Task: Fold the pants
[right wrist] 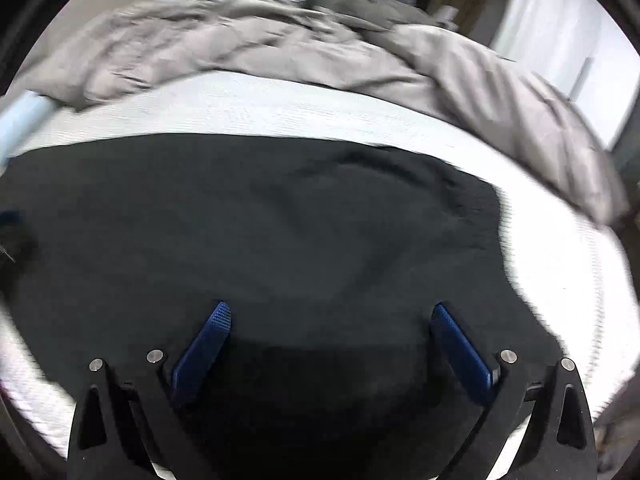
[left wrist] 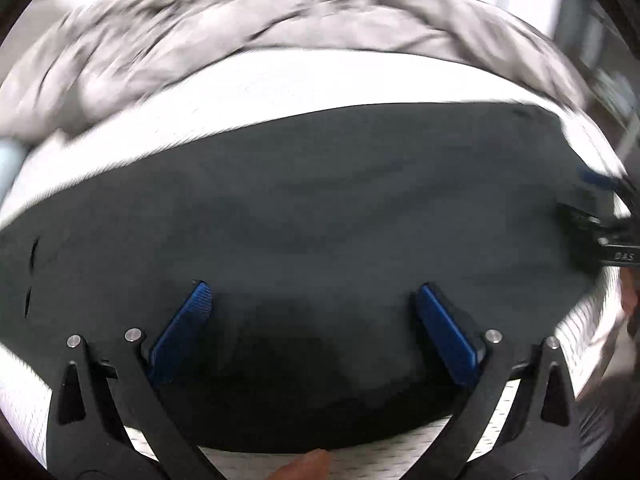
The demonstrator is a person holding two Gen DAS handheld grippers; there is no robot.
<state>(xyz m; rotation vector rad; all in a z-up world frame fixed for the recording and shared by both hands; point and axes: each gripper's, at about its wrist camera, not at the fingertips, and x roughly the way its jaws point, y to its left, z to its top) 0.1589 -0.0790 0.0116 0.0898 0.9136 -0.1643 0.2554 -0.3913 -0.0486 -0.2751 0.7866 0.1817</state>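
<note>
**A:** Where do the pants stand?

**B:** The dark pants [left wrist: 320,208] lie flat on the white mattress [left wrist: 280,80], in one broad band running left to right. They look doubled over already, judging by the neat straight far edge and the thick rounded near edge, though I can't count the layers. A rumpled grey duvet [right wrist: 280,48] is bunched beyond them, well apart from the cloth.

**A:** And the grippers?

**B:** The left gripper [left wrist: 314,320] hangs over the near part of the pants with its blue fingers [left wrist: 188,320] spread wide, nothing between them but the fabric lying below. The right gripper [right wrist: 334,340] is the same: fingers [right wrist: 460,348] as wide apart as they go, poised above the cloth near its right end and holding nothing. In the left view the right gripper shows as a dark blur at the far right edge.

**A:** So what's finished?

**B:** I'd judge at least one fold is laid and smoothed, with only shallow wrinkles near the right end.

**A:** What's left?

**B:** Probably one or more cross folds, since the band is long. That would mean gripping an end and carrying it over to the other. The right end looks uneven, so squaring it up first may help.
</note>
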